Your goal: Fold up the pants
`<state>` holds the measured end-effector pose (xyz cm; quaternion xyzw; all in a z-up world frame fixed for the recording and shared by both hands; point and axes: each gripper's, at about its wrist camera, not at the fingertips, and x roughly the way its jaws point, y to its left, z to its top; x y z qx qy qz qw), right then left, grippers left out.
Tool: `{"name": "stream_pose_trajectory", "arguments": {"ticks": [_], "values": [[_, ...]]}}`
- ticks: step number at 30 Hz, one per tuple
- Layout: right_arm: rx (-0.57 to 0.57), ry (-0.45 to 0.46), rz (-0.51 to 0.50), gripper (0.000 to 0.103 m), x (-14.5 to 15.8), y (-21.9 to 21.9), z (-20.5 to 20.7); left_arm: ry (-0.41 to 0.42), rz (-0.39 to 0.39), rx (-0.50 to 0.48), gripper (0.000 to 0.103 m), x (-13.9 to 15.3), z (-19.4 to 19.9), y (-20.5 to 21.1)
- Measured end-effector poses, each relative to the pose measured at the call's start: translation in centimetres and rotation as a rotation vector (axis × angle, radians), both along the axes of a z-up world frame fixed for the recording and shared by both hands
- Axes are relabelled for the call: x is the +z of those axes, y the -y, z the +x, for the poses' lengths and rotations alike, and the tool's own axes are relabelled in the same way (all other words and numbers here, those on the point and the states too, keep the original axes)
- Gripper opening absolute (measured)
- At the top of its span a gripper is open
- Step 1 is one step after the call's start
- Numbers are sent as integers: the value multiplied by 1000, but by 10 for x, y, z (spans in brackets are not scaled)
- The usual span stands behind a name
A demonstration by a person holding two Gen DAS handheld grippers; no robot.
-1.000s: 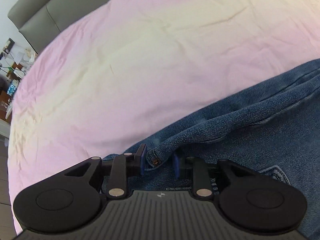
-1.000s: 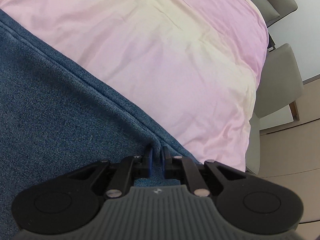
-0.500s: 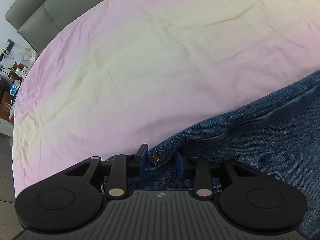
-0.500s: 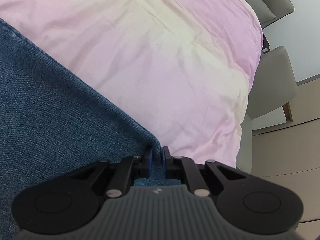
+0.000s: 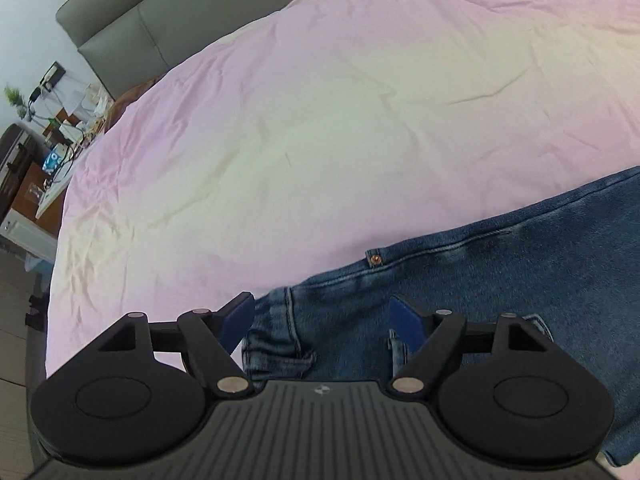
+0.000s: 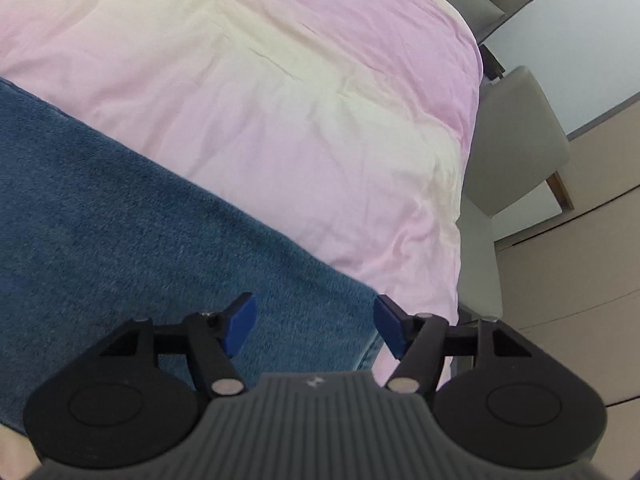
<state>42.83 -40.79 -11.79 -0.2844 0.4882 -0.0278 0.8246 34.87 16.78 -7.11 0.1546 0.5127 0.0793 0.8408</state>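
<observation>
Your left tool (image 5: 322,320) is hanging over the waistband end of the blue jeans (image 5: 500,280), its blue pads (image 5: 239,318) standing wide apart. The jaws have just been opening, and the denim is lying under and between them with neither pad pressing on it. The waistband corner with a belt loop (image 5: 291,320) is sitting just below the tool, slightly rumpled, and a copper rivet (image 5: 375,258) is showing on the seam a little further along the upper edge.

Your right tool (image 6: 314,326) is hovering over the other end of the jeans (image 6: 140,240). Its jaws have also just been opening; the pads (image 6: 240,326) are standing apart, though not as wide as on the left, and they are gripping nothing. The left pad is over the denim, while the right pad is over the hem corner, where the jeans are meeting the sheet.

The jeans are lying flat on the bed, stretched across the near part of the pink bedsheet (image 5: 320,140), their long upper edge running straight from one tool to the other. The rest of the sheet is lying lightly creased beyond them.

A grey headboard (image 5: 132,24) is showing at the far edge in the left view, with a cluttered side table (image 5: 48,148) beside the bed. In the right view, a grey chair (image 6: 516,140) is standing just beside the bed edge.
</observation>
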Motion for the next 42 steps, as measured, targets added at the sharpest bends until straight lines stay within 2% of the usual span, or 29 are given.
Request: {"name": "stream_pose_trajectory", "arguments": {"ticks": [4,6,8,11,12,15,19,21,24,26,28,32,37,42], "values": [[-59,-7,102,66,5,12,-38,22,-45,64,88,10,-33,-23],[-82,-22,116,66,1,15,-55,13,-76,90,75,8,-44,-34],[-96,-34,121,66,-5,16,-68,-3,-110,113,69,-2,-53,-42],[-127,-53,110,66,-14,17,-82,-44,-59,153,52,-24,-60,-51],[-134,-58,105,66,-16,18,-86,-65,-49,176,50,-32,-62,-56],[-131,-61,83,66,-16,15,-96,-96,-95,239,49,-47,-58,-67],[-132,-69,59,68,-14,13,-99,-186,-15,229,49,-68,-52,-60],[-141,-69,57,69,-14,13,-98,-187,10,227,51,-73,-52,-60],[-151,-75,58,69,-16,14,-96,-172,5,252,53,-78,-50,-63],[-151,-73,61,69,-16,14,-95,-159,29,248,53,-72,-52,-59],[-152,-68,73,69,-15,15,-95,-108,56,257,53,-57,-61,-50],[-159,-36,119,72,-10,21,-104,17,87,190,54,-21,-94,-17],[-197,4,169,72,-5,34,-124,72,-74,-13,54,11,-150,63],[-217,29,211,73,-7,46,-146,67,-205,-209,54,-2,-194,153]]}}
